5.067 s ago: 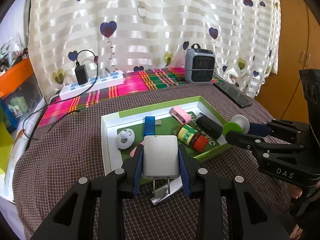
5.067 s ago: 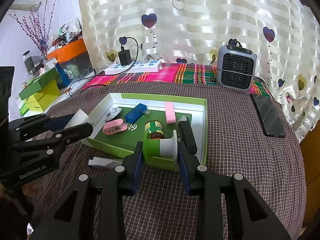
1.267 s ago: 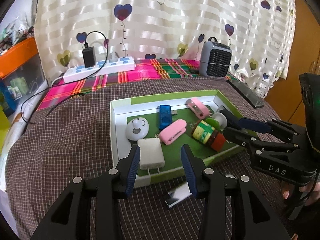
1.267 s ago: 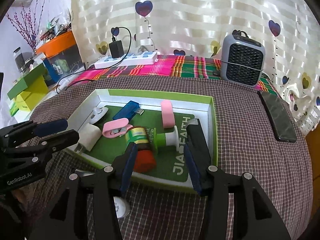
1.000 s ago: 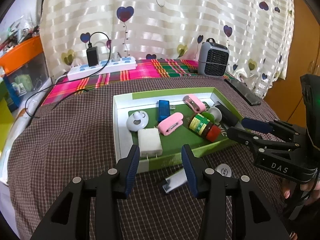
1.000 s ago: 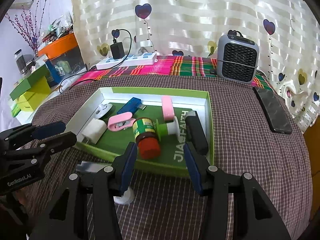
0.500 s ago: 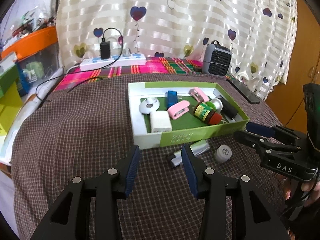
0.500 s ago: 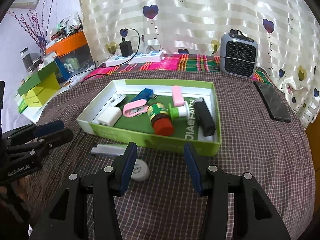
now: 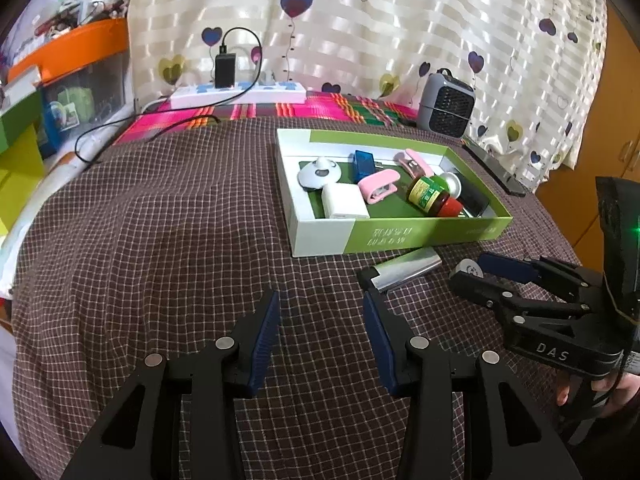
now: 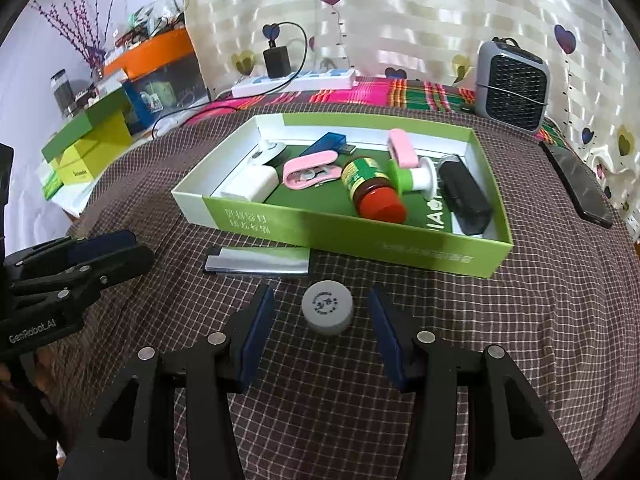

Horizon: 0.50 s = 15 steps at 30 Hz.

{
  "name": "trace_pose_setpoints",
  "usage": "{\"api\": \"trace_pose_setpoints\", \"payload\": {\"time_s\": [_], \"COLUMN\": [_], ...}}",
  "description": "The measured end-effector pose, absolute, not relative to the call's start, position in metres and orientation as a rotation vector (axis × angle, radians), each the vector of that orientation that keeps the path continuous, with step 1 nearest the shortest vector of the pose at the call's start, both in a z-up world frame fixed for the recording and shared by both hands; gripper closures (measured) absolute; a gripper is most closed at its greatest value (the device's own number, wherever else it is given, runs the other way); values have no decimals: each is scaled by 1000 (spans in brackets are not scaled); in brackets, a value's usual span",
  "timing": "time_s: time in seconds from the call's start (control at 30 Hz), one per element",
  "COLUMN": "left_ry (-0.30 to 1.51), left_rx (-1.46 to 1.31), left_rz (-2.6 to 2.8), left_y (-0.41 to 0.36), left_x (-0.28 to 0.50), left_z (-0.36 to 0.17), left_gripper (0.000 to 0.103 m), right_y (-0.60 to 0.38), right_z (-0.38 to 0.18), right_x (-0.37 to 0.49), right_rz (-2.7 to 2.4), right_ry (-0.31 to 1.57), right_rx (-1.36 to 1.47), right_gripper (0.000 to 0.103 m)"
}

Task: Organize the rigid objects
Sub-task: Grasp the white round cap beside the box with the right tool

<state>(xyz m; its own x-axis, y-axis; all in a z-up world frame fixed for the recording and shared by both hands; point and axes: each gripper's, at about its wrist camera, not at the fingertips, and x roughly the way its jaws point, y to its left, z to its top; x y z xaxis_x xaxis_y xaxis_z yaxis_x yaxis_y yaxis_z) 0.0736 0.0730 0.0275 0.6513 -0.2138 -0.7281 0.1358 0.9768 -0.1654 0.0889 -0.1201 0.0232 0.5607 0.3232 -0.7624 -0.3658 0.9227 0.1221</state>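
A green and white box (image 9: 320,236) (image 10: 400,250) on the checked cloth holds a white charger (image 9: 344,206), a pink stapler (image 10: 310,172), a red-capped bottle (image 10: 372,190), a green spool (image 10: 412,178), a blue USB stick (image 9: 363,160), a black block (image 10: 464,198) and other small items. A silver flat bar (image 9: 406,270) (image 10: 258,261) and a grey round cap (image 10: 328,308) lie on the cloth in front of the box. My left gripper (image 9: 322,332) is open and empty, left of the bar. My right gripper (image 10: 322,330) is open with the cap between its fingers, not touching.
A grey mini heater (image 10: 510,86), a white power strip with a black plug (image 9: 236,94) and a black phone (image 10: 576,184) lie behind and right of the box. Green and orange boxes (image 10: 86,140) stand at the far left.
Both grippers let go of the charger and the spool into the box and drew back toward me. The bar and cap now show in front of the box.
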Motion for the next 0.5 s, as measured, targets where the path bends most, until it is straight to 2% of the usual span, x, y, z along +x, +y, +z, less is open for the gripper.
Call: {"api": "trace_pose_setpoints", "payload": {"time_s": [0.47, 0.5], "left_ry": [905, 909], "left_rx": [-64, -52], "left_rz": [-313, -322], "left_y": [55, 52], "left_x": [90, 91], "left_z": [14, 13], "left_gripper": [60, 60], "right_y": [-109, -108], "right_z": [13, 13], "right_x": [96, 96], "right_rz": [362, 362], "right_ry": [919, 918], "right_rx": [-129, -136], "right_gripper": [53, 58]}}
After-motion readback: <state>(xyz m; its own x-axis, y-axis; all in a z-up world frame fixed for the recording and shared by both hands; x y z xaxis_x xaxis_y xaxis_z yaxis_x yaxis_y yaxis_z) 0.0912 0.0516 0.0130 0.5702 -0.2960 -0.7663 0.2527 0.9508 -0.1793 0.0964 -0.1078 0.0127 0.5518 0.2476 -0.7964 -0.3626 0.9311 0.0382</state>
